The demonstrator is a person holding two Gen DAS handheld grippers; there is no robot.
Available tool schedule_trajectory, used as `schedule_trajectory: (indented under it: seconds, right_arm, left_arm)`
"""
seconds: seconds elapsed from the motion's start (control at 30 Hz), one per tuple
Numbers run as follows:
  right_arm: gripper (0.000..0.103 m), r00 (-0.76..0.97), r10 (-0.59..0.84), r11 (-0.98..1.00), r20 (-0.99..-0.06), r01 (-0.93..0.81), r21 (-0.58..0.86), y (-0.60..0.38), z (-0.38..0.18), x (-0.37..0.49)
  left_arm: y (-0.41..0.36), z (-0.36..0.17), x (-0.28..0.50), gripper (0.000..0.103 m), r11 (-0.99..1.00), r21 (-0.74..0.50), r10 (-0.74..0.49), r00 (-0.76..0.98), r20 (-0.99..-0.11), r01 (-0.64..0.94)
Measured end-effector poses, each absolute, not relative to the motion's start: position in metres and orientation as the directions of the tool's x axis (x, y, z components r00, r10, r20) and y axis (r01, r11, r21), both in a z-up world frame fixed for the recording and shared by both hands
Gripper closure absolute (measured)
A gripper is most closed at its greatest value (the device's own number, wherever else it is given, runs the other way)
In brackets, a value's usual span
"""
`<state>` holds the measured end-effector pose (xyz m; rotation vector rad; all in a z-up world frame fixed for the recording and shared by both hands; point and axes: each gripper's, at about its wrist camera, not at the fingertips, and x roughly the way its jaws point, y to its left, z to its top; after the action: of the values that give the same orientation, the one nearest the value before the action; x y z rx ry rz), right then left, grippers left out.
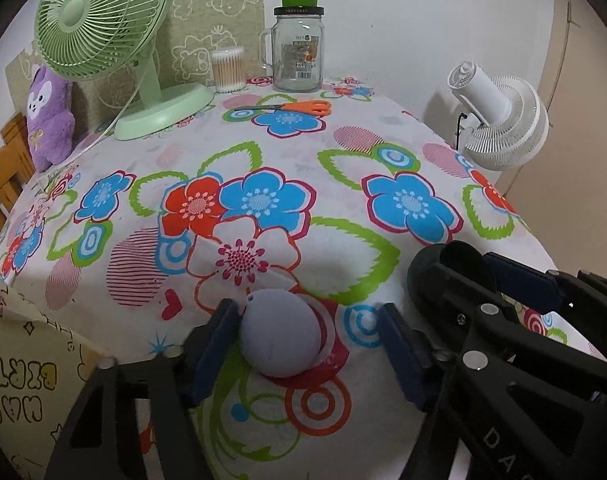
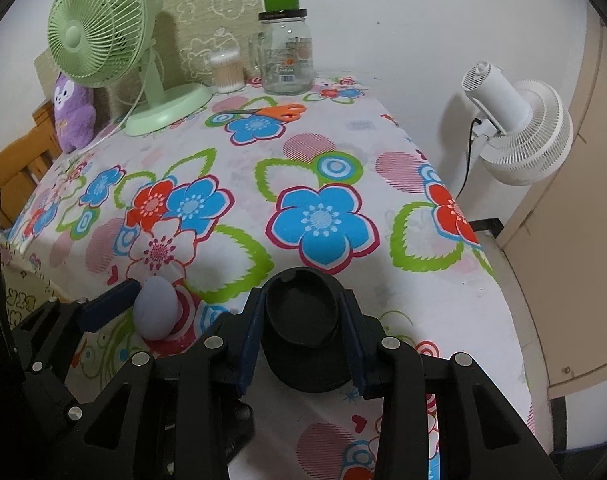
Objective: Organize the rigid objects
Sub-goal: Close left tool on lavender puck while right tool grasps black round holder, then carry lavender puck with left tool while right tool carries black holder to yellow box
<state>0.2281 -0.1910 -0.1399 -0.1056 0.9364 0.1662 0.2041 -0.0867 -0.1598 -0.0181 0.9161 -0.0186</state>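
A pale lavender egg-shaped piece [image 1: 279,332] lies on the flowered tablecloth [image 1: 263,152] near the front edge. My left gripper [image 1: 307,311] is open around it. The left blue pad sits at the egg's side, and the right pad stands well clear of it. In the right wrist view the egg [image 2: 156,308] shows beside one blue left finger [image 2: 111,300]. My right gripper [image 2: 302,298] is shut on a black round cup [image 2: 303,332], with a blue pad pressed on each side of it. From the left wrist view, that right gripper [image 1: 475,268] and the black cup [image 1: 435,268] are just right of the egg.
At the back stand a green desk fan [image 1: 99,24], a box of cotton swabs [image 1: 227,68] and a glass jar with a green lid [image 1: 297,52]. Orange scissors [image 1: 299,107] lie before the jar. A purple plush [image 1: 49,116] sits far left; a white fan [image 1: 503,120] is beyond the right edge.
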Motion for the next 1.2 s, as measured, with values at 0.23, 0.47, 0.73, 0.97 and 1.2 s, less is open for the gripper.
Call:
schedule_trajectory:
  seconds: [0.23, 0.47, 0.73, 0.97, 1.2]
  right_arm:
    - [0.062, 0.578, 0.095, 0.985, -0.811, -0.173, -0.008, -0.190, -0.137, 0.223]
    - [0.062, 0.580, 0.103, 0.986, -0.808, -0.166, 0.007, -0.187, -0.132, 0.208]
    - [0.062, 0.601, 0.108, 0.987, -0.792, -0.162, 0.011, -0.180, -0.116, 0.184]
    - [0.062, 0.619, 0.112, 0.986, -0.777, -0.164, 0.012, -0.176, -0.104, 0.163]
    - [0.062, 0.632, 0.117, 0.985, -0.766, -0.170, 0.010, -0.172, -0.094, 0.145]
  left_arm:
    - [-0.085, -0.157, 0.201, 0.063, 0.999, -0.034, -0.032, 0.602, -0.798, 0.008]
    - [-0.083, -0.150, 0.185, 0.063, 1.000, -0.029, -0.027, 0.604, -0.797, 0.005]
    - [-0.078, -0.135, 0.163, 0.063, 1.000, -0.025, -0.022, 0.622, -0.783, 0.004]
    - [-0.072, -0.125, 0.144, 0.063, 0.999, -0.045, -0.031, 0.630, -0.776, -0.007]
    - [-0.069, -0.115, 0.126, 0.063, 0.999, -0.040, -0.031, 0.644, -0.764, 0.000]
